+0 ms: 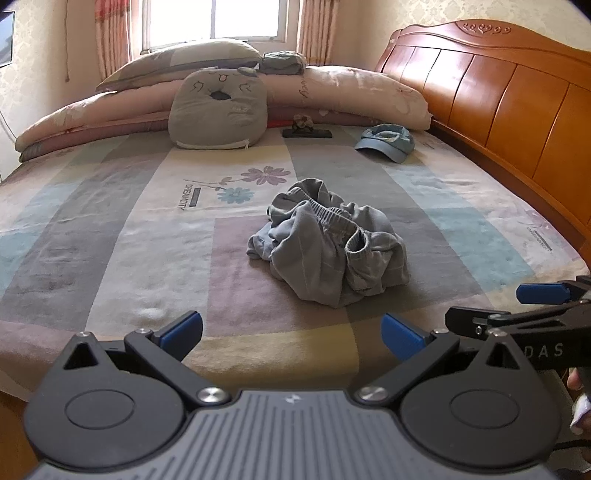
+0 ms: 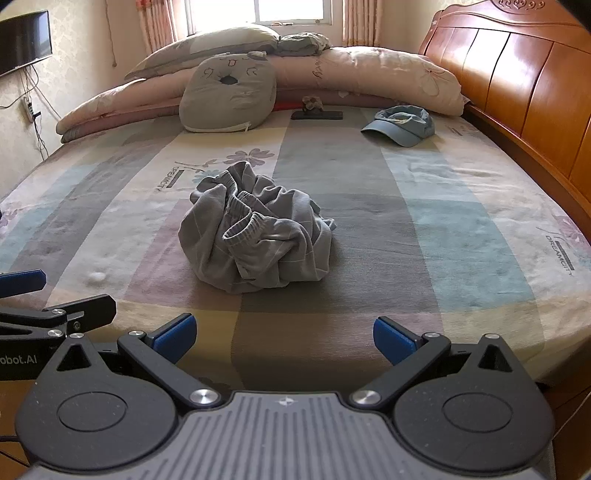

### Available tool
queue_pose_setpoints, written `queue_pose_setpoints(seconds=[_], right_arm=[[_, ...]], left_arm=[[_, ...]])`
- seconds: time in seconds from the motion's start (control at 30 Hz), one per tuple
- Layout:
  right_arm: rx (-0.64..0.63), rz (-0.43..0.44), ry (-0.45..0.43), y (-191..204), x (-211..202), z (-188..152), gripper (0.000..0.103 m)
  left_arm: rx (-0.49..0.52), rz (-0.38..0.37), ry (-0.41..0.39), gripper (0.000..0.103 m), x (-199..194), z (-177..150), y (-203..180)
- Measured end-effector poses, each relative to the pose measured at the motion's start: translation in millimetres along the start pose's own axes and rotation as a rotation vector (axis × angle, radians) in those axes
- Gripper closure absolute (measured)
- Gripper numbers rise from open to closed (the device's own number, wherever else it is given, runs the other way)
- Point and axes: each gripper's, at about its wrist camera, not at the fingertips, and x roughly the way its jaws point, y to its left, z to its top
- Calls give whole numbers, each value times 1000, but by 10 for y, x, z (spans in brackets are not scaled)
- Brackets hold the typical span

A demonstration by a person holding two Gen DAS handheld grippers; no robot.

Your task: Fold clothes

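Grey crumpled garment [image 1: 328, 242] heaped near the middle of the bed [image 1: 110, 236], elastic waistband and one cuff showing on top, nothing touching it. Left gripper [image 1: 291, 334] held over the near edge of the bed, blue fingers [image 1: 183, 328] spread wide apart, nothing between them, well short of the heap. Right gripper [image 2: 284, 336] likewise at the near edge, blue fingers [image 2: 393, 339] wide apart and empty, the garment [image 2: 255, 236] ahead and slightly left of its centre line. In the left wrist view, right gripper [image 1: 543, 295] seen side-on at the right margin, one blue tip clear; in the right wrist view, left gripper [image 2: 22, 282] side-on at the left margin. Toward the far edge: blue cap [image 1: 386, 142] near the far right corner, close to the wooden headboard [image 1: 498, 96]; dark flat object [image 1: 306, 133] with a small lump on it, kind unclear; grey face-print cushion [image 1: 218, 109] leaning on a rolled pink quilt [image 1: 332, 88]; large pillow [image 1: 184, 62] and a folded grey-green bundle [image 1: 284, 61] on top of the quilt. Beyond, bright window [image 1: 214, 18] with curtains. Dark screen [image 2: 24, 38] on the left wall, cables hanging below it.
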Motion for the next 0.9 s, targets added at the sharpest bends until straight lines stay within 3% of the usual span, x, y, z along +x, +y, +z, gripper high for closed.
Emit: queue_pose_setpoints(seconds=[0.9], right_arm=[[-2,-7,-3,2,-6,2,0]], left_arm=[[-11,-10,6,1,59,-21,20]])
